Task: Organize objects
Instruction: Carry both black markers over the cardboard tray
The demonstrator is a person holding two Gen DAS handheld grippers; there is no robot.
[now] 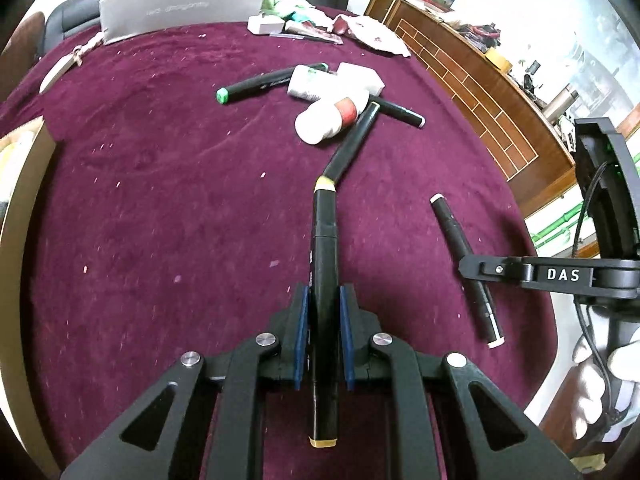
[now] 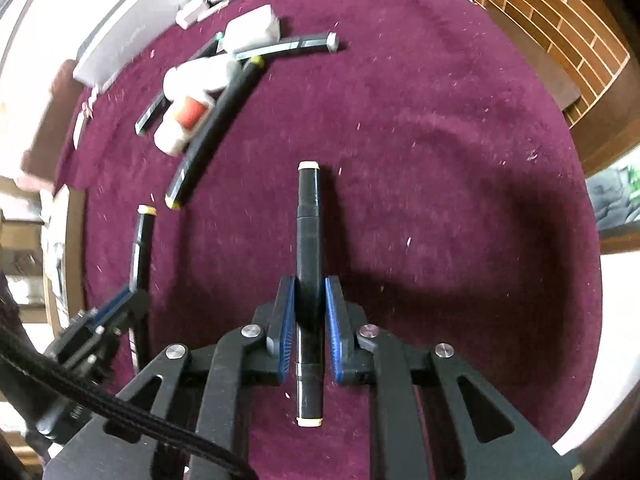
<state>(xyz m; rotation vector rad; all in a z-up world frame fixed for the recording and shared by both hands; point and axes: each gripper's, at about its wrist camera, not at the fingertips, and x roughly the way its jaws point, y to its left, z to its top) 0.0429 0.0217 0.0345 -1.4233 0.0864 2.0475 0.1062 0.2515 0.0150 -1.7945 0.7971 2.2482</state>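
On a maroon cloth, my left gripper (image 1: pixel 323 294) is shut on a black marker with tan ends (image 1: pixel 325 264). My right gripper (image 2: pixel 310 284) is shut on a black marker with cream ends (image 2: pixel 308 240); the left wrist view shows this marker (image 1: pixel 466 264) and the right gripper's finger (image 1: pixel 504 270) at the right. The left gripper (image 2: pixel 120 300) shows at the left of the right wrist view. A pile further off holds a green-capped marker (image 1: pixel 264 84), a yellow-tipped marker (image 1: pixel 352 144), a grey-ended marker (image 1: pixel 400 112), two white bottles (image 1: pixel 328 118) and a white eraser (image 1: pixel 360 76).
A wooden tray's rim (image 1: pixel 20 216) stands at the left edge. A grey box (image 1: pixel 180 4) and assorted clutter (image 1: pixel 320 24) lie at the far edge. A brick-patterned wooden counter (image 1: pixel 480 92) runs along the right beyond the table.
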